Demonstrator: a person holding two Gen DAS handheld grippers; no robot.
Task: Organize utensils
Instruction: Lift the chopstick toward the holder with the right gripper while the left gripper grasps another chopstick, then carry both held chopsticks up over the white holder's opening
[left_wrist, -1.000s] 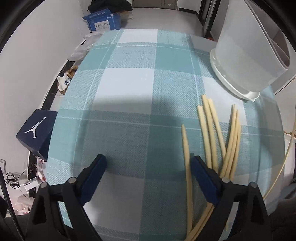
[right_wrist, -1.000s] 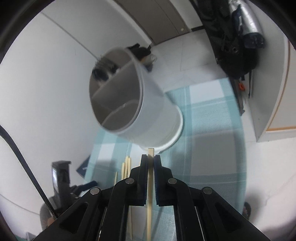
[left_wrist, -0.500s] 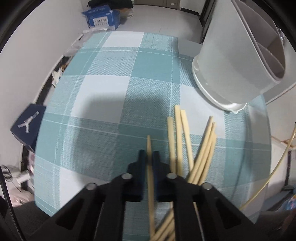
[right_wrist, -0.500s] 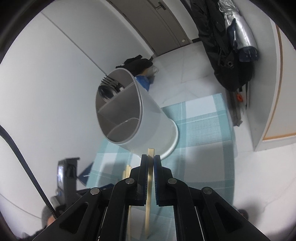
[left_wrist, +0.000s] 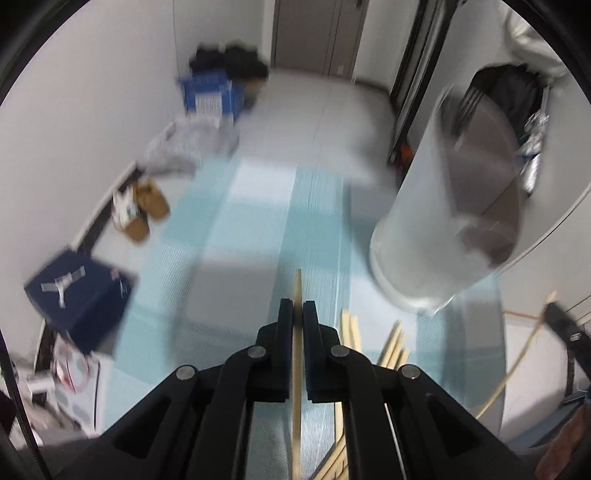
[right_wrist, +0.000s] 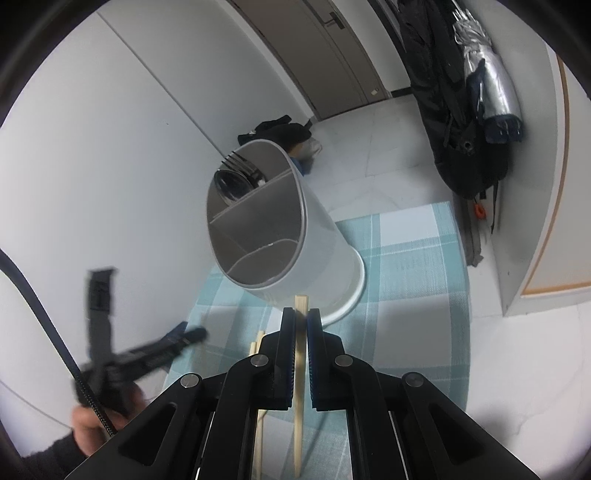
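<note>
1. left gripper (left_wrist: 298, 306): jaws clenched on a single chopstick (left_wrist: 297, 291), whose tip juts just past the jaws; the view is motion-blurred.
2. right gripper (right_wrist: 301, 314): jaws clenched on a second chopstick (right_wrist: 300, 306), its squared end showing just above them, in front of the holder's base.
3. loose chopsticks (left_wrist: 391, 343) lie on the bench (left_wrist: 258, 229), on the near side of the holder, a few crossing one another.
4. utensil holder (right_wrist: 291, 236): white, divided into compartments, standing on the checked cloth. its mouth tilts toward the right gripper.
5. fork (right_wrist: 240, 166) and other metal cutlery sit in the holder's far compartment; the near compartments appear empty.
6. beyond the holder: floor with a blue box (left_wrist: 210, 96) by the wall.
</note>
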